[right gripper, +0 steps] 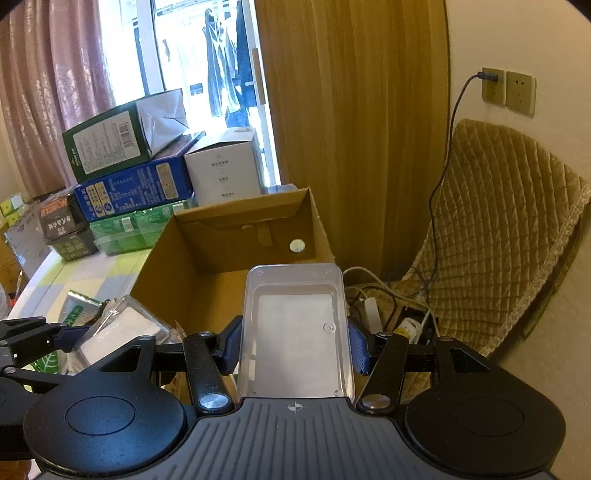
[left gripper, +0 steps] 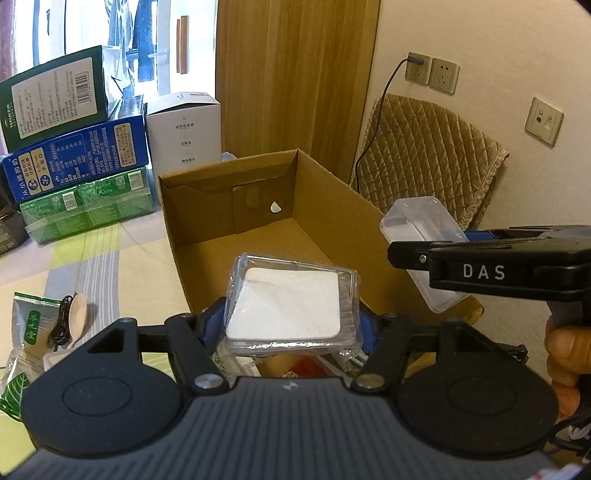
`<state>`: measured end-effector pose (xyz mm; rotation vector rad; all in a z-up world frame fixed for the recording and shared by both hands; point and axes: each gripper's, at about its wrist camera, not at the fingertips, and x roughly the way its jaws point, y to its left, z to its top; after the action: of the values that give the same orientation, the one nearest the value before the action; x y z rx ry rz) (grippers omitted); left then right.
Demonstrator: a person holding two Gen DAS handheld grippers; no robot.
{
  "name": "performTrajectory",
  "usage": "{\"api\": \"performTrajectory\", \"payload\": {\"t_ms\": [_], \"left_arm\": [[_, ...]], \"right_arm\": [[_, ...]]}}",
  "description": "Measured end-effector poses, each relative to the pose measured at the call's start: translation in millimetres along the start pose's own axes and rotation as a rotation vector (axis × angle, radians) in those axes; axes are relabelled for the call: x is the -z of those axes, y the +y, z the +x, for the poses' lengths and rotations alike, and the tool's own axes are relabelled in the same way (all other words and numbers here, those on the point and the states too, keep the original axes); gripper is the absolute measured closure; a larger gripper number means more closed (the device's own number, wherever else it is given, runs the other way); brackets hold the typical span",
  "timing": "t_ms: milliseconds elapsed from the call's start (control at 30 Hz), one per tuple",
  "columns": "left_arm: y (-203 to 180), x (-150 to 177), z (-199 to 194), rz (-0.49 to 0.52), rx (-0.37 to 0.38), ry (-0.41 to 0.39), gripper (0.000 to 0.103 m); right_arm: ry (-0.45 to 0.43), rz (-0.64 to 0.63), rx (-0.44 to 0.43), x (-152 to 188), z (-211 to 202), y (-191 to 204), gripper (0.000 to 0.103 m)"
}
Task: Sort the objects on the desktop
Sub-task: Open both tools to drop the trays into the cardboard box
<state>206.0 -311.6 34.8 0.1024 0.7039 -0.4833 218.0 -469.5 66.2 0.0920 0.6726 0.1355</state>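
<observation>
Your left gripper (left gripper: 291, 325) is clamped on the wrapped white pad (left gripper: 290, 304) at the cardboard box (left gripper: 236, 221)'s near edge, and your right gripper (right gripper: 295, 349) grips the clear plastic case (right gripper: 295, 332) over its right wall. That slick wrap could slip, and letting go early drops either outside.

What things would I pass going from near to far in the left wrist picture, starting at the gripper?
Left gripper → plastic-wrapped white square pack → open brown cardboard box → tall white carton → bright window.

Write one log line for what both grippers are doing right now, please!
left gripper: shut on wrapped white pad | right gripper: shut on clear plastic case | cardboard box: open, ahead
</observation>
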Motion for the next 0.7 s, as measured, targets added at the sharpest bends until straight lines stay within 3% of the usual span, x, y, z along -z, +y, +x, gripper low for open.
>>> {"api": "performTrajectory", "payload": {"t_ms": [133, 700], "left_arm": [[0.2, -1.4, 5.5, 0.005, 0.015, 0.006, 0.029], [16.1, 8.3, -26.8, -0.002, -0.029, -0.022, 0.029]], "right_arm": [[0.006, 0.001, 0.001, 1.5, 2.7, 0.3, 0.049], [0.007, -0.028, -0.023, 0.0, 1.9, 21.7, 0.049]]}}
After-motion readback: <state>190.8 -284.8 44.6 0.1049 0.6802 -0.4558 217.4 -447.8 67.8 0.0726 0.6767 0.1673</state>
